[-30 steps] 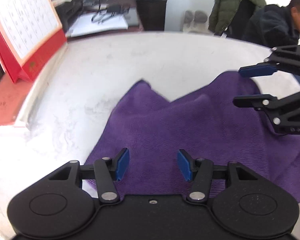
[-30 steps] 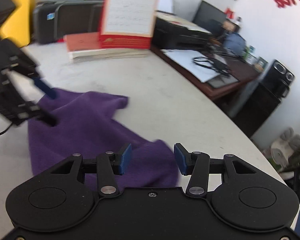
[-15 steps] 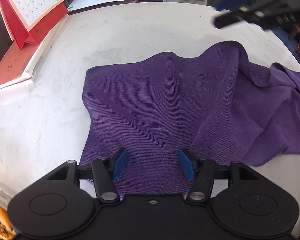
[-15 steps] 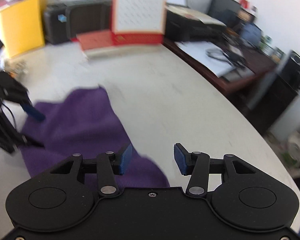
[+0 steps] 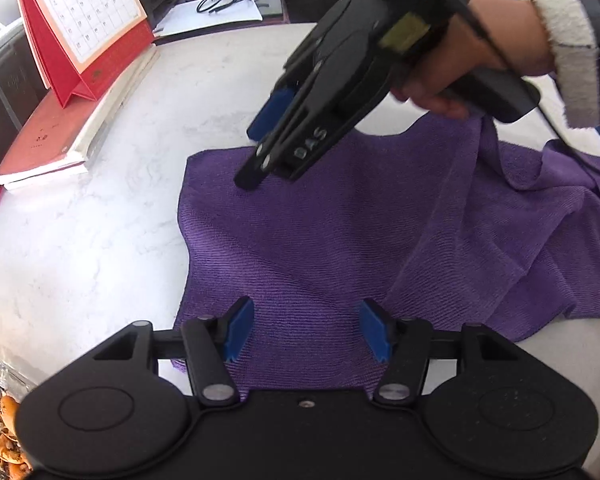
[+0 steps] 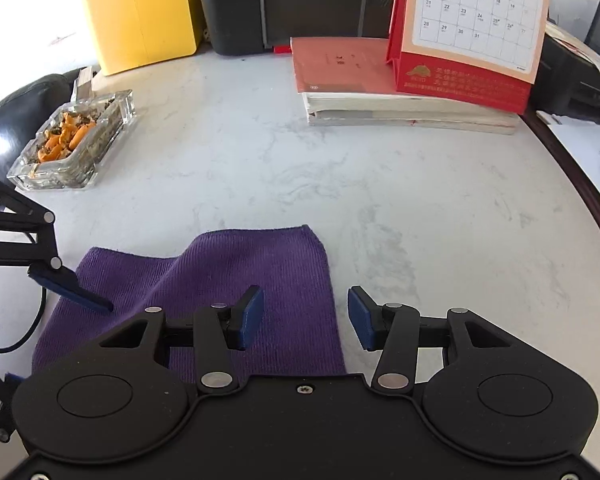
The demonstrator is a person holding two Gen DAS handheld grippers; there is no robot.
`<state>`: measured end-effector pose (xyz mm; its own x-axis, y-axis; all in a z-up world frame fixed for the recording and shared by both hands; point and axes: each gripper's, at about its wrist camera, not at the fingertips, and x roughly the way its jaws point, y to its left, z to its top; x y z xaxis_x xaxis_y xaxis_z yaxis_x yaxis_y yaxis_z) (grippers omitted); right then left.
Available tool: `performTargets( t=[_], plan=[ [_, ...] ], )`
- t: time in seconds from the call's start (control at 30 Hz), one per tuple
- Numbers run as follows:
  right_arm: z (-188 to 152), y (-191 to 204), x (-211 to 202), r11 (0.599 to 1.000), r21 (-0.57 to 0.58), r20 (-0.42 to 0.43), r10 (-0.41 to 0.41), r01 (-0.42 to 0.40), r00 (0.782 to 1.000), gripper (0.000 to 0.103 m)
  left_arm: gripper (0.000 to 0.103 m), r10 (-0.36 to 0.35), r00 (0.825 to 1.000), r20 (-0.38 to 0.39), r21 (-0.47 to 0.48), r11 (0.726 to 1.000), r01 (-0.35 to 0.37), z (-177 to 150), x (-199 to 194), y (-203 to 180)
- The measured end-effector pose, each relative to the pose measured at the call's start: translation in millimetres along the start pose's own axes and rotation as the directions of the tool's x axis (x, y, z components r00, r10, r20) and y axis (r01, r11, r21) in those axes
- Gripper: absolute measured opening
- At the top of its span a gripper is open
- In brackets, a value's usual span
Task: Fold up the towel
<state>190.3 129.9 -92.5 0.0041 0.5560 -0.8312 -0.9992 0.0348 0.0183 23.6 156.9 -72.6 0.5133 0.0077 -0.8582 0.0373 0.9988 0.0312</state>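
Purple towel [image 5: 340,232], rumpled, on white table [image 5: 80,240]. Left gripper [image 5: 304,330] and right gripper [image 6: 306,316]: both spread wide, empty, poised over towel.

White marble table [image 6: 340,168], dark desk [image 6: 572,160] beside it, daylight.

Your left camera sits low and close behind the left gripper [image 5: 304,332], looking across the towel [image 5: 340,240] toward the far edge of the tabletop [image 5: 80,220]. Your right camera sits just behind the right gripper [image 6: 306,316], looking toward the edge where the calendar [image 6: 472,28] stands on the books [image 6: 380,96]. Both views share the towel, calendar, books and each other's gripper.
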Motion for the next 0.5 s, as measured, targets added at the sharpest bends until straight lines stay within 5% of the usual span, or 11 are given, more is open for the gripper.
performTargets(
  t=[0.13,0.17,0.23,0.5],
  plan=[
    [-1,-3,-1,0.999,-0.017,0.02,-0.039,0.04,0.999,0.045,0.056,0.024,0.999,0.026,-0.047,0.999,-0.023,-8,-9,4],
    [-1,-4,-2,0.998,-0.019,0.025,-0.055,0.055,0.998,0.036,0.056,0.027,0.999,0.03,-0.058,0.998,-0.026,-10,-11,5],
    [-1,-7,-5,0.996,-0.024,0.034,-0.086,0.087,0.996,0.002,0.057,0.032,0.999,0.041,-0.075,0.997,-0.029,-12,-12,7],
    [0,-17,-17,0.977,-0.038,0.072,-0.208,0.211,0.976,0.002,0.057,-0.024,0.997,0.074,-0.052,0.998,0.027,-16,-12,9]
  ],
)
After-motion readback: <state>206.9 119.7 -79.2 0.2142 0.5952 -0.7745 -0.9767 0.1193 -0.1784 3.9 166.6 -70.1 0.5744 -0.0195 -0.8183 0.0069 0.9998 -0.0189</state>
